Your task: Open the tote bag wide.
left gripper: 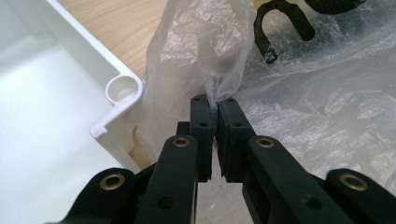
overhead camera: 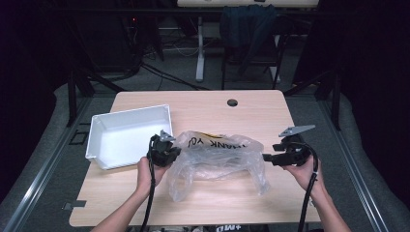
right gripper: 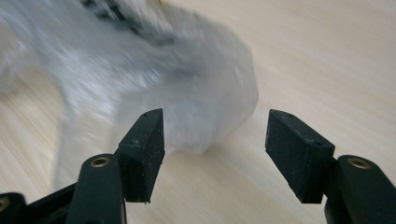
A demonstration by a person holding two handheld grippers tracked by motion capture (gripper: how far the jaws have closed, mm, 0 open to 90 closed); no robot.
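We see a clear plastic bag [overhead camera: 217, 157] lying mid-table [overhead camera: 203, 104], long axis running left-right btwn the two grippers, its handle loops hanging toward the near edge. The left gripper [left gripper: 215, 116] pinches a fold of film at the bag's left end, beside a white bin [overhead camera: 126, 133]. The right gripper [right gripper: 215, 144] has jaws spread; the bag's right end sits just ahead, blurred, prob. not touching.

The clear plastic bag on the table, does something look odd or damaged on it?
No damage shows. The crumpled clear plastic bag lies with its printed lettering upside down in the high view, one edge pinched by the left gripper.
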